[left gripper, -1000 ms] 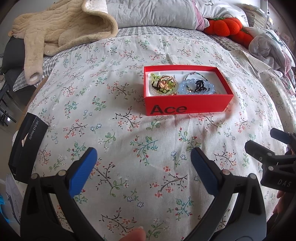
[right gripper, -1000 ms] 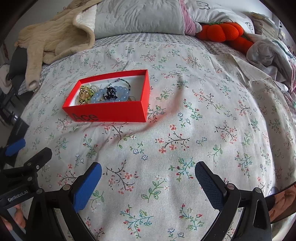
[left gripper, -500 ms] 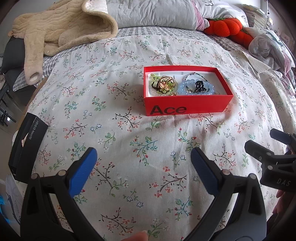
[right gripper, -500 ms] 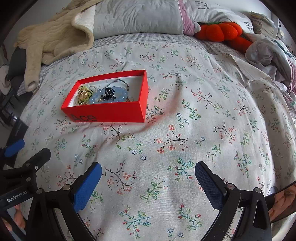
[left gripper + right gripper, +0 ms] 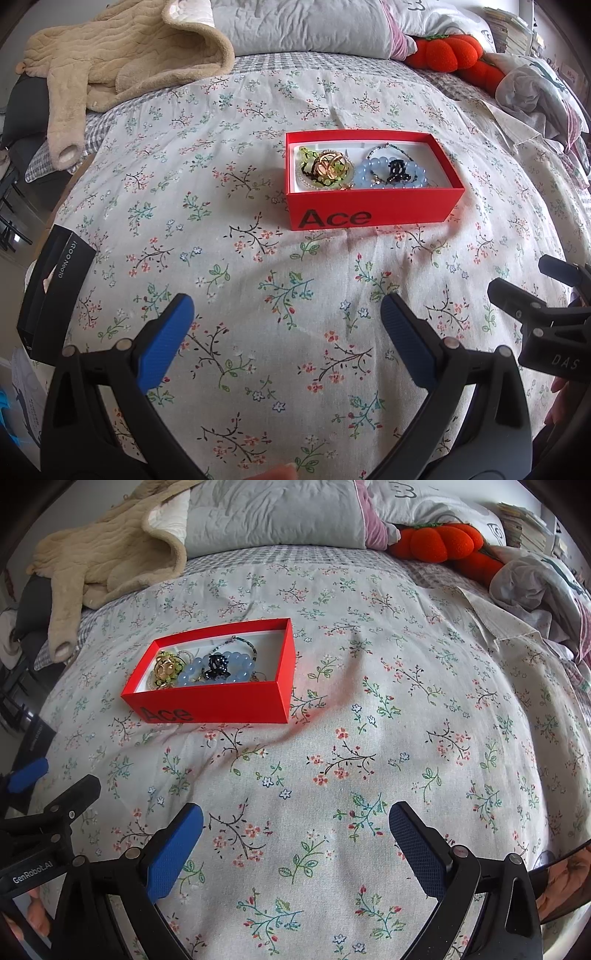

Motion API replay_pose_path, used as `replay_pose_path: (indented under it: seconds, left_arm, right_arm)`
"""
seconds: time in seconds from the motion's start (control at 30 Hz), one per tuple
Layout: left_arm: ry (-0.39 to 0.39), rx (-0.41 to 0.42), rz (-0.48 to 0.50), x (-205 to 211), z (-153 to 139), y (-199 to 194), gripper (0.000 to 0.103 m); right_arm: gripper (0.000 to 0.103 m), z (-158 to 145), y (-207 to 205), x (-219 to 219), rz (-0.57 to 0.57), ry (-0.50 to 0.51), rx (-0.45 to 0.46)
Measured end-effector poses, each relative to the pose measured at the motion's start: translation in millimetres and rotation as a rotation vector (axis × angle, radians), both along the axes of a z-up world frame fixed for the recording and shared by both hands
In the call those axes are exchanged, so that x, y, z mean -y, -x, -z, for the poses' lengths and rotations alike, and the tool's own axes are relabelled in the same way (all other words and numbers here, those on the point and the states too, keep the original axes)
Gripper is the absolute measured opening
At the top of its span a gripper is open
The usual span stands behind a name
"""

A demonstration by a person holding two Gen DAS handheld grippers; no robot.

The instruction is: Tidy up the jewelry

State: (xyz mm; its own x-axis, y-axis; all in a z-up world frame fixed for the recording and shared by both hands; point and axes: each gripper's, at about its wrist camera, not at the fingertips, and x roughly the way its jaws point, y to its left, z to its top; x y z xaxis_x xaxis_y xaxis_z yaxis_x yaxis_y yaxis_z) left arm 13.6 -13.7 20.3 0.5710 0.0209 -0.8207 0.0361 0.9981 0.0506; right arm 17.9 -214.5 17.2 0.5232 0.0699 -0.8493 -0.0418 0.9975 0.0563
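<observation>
A red box (image 5: 373,212) (image 5: 218,703) marked "Ace" lies open on the floral bedspread. Inside it sit a blue bead bracelet (image 5: 373,173) (image 5: 240,662), a black hair clip (image 5: 399,170) (image 5: 218,663), gold rings with green beads (image 5: 327,168) (image 5: 166,668) and a thin dark beaded chain (image 5: 243,640). My left gripper (image 5: 286,332) hovers open over the bedspread well short of the box, nothing between its blue pads. My right gripper (image 5: 295,834) is open too, near the bed's front, with the box far off to its upper left.
A black carton (image 5: 51,291) lies at the bed's left edge. A beige fleece garment (image 5: 122,59), grey pillows (image 5: 306,26), an orange plush pumpkin (image 5: 447,51) and crumpled clothes (image 5: 532,92) line the far side. Bare bedspread (image 5: 406,709) stretches right of the box.
The right wrist view has crept slightly toward the box. The left gripper and the box have stayed put, and both grippers remain open.
</observation>
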Motion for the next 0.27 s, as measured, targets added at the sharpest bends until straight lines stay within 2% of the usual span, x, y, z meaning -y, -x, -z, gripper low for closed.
replay_pose_path:
  seconds: [0.27]
  left_arm:
    - [0.013,-0.015,0.021,1.5,7.0,-3.0,0.101]
  right_arm:
    - [0.102,6.9,-1.8,0.5,0.009,0.012,-0.011]
